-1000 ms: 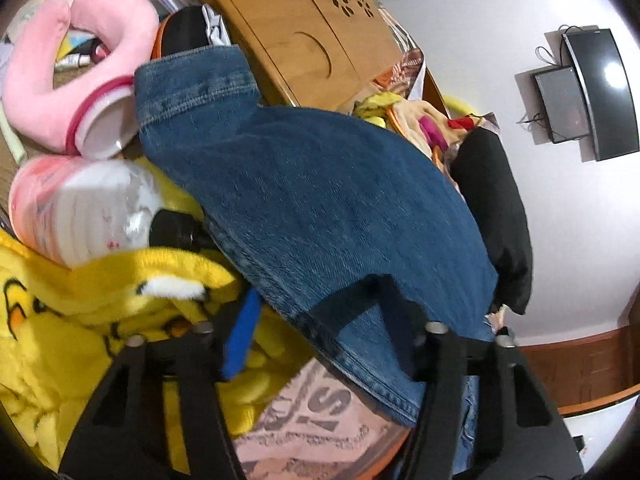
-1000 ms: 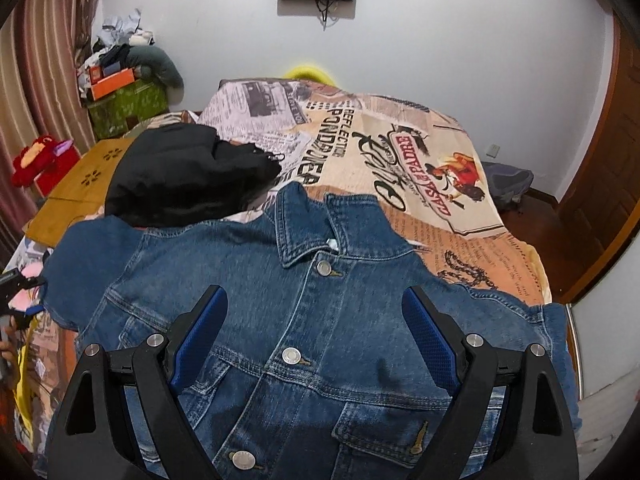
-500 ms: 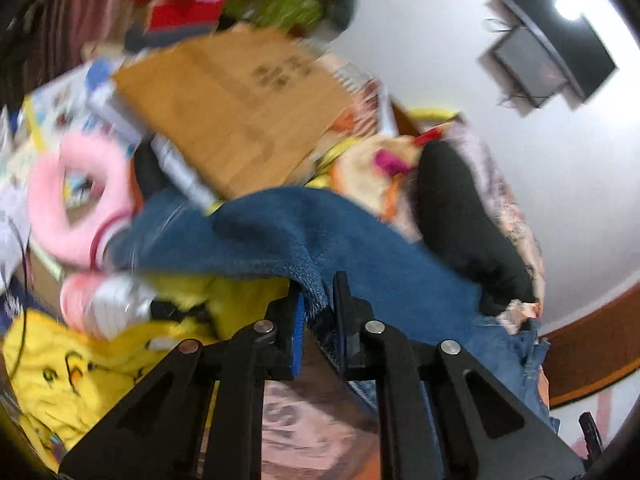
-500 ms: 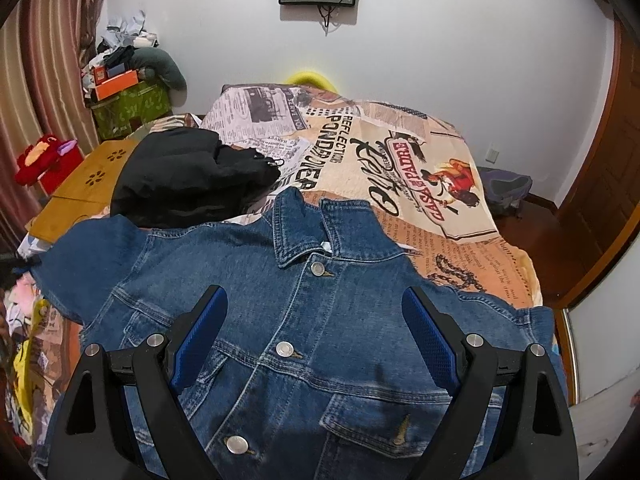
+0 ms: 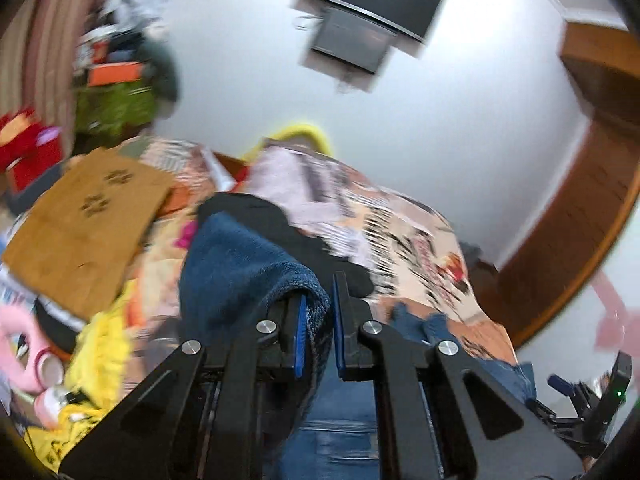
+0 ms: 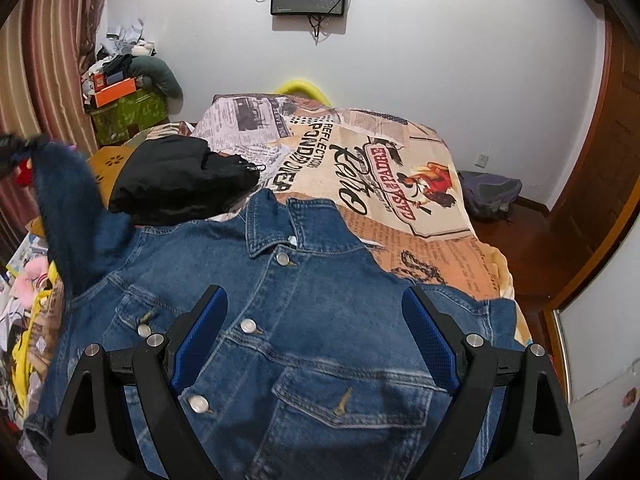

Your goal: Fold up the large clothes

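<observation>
A blue denim jacket [image 6: 304,304] lies front up on the bed [image 6: 400,168], collar toward the far wall. My left gripper [image 5: 319,316] is shut on the jacket's left sleeve [image 5: 240,268] and holds it up off the bed. The raised sleeve [image 6: 68,208] and that gripper [image 6: 16,152] show at the left edge of the right wrist view. My right gripper [image 6: 316,328] is open and empty, hovering over the jacket's chest above the buttons.
A black garment [image 6: 180,180] lies on the bed beside the jacket's left shoulder. A wooden lap table [image 5: 88,224], yellow clothes [image 5: 100,356] and pink items [image 5: 16,344] crowd the left side. A wooden door [image 6: 600,200] stands at the right.
My left gripper closed on the left sleeve, lifted it off the bed and swung round to face the far wall. The right gripper stayed open and drew back slightly over the jacket.
</observation>
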Tool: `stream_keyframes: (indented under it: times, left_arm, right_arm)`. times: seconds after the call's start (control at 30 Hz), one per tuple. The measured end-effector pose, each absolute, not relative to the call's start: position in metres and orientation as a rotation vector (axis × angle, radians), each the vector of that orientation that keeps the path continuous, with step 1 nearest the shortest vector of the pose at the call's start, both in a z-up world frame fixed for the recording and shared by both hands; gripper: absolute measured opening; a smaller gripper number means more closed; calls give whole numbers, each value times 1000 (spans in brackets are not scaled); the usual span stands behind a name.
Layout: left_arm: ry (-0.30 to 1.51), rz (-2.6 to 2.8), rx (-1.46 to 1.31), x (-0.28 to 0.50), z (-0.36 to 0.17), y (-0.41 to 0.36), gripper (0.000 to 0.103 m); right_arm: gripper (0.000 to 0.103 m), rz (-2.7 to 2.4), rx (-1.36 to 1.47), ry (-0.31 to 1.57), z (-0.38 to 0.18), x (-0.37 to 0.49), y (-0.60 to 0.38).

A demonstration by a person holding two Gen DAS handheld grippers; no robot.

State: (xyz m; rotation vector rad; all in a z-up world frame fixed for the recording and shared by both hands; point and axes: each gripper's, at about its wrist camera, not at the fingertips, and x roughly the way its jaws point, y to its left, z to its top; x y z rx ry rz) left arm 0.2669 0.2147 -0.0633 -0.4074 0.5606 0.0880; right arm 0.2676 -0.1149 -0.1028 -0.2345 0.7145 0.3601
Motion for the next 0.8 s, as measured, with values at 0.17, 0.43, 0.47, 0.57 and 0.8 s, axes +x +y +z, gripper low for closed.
stream_keyframes:
  times: [0.17,0.43,0.47,0.57,0.8]
  left_arm:
    - [662,-24,-308,297,-82,138,10]
    - [917,-194,-150,316,-165,30,10]
    - [940,-206,-130,314,-173,23,10]
    - [1001,-233,-108,310,-194,8,10]
    - [1105,-266,-90,295,-222,5,19]
  right_arm:
    - [87,354,-245,714,-105,262,-129]
    - [87,330,-257,746,-117,258,-150]
    - [87,329,-258,751,-118,258,-152]
    - [87,328,-266,764,-123,256,-155]
    - [87,340,-303,776,-128,251,-147]
